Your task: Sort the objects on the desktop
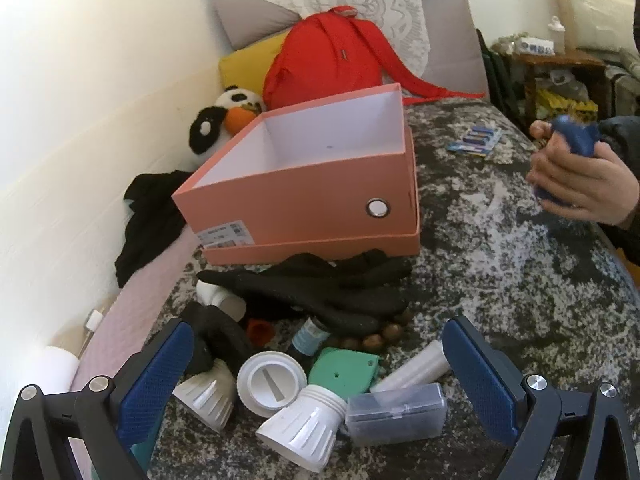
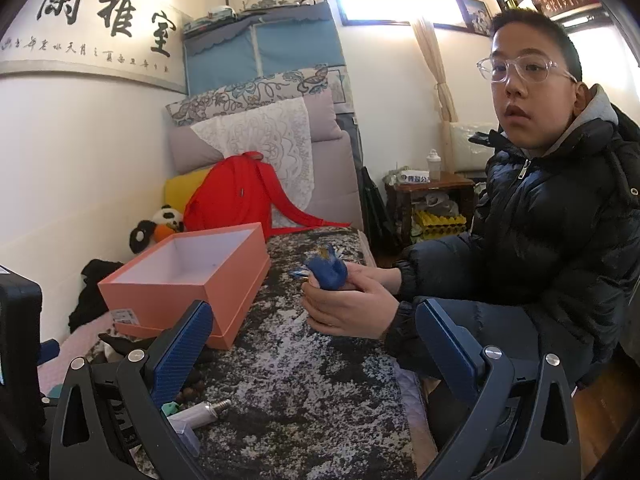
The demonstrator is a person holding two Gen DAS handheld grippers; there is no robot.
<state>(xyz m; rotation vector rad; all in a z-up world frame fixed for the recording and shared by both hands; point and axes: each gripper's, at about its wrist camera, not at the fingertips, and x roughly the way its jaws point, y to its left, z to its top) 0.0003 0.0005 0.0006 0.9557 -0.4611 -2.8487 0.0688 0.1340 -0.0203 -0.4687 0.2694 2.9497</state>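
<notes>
My left gripper (image 1: 316, 376) stands open over a heap of small objects on the speckled cover: white bulb housings (image 1: 300, 424), a white round cap (image 1: 272, 384), a green tag (image 1: 346, 372), a clear plastic case (image 1: 396, 414), a white tube (image 1: 416, 368), black gloves (image 1: 320, 288) and brown beads (image 1: 380, 338). Behind the heap an empty salmon-pink box (image 1: 304, 184) sits in its lid. My right gripper (image 2: 316, 352) is open with nothing between its fingers, above the cover. A person's hands (image 2: 352, 304) hold a blue object (image 2: 328, 272) to the right of the box (image 2: 188, 276).
A red backpack (image 1: 332, 60), cushions and a panda toy (image 1: 228, 120) lie behind the box by the wall. A battery pack (image 1: 476, 140) lies on the cover's far right. The person in a black jacket (image 2: 540, 240) sits at the right edge. Black cloth (image 1: 148, 216) lies left.
</notes>
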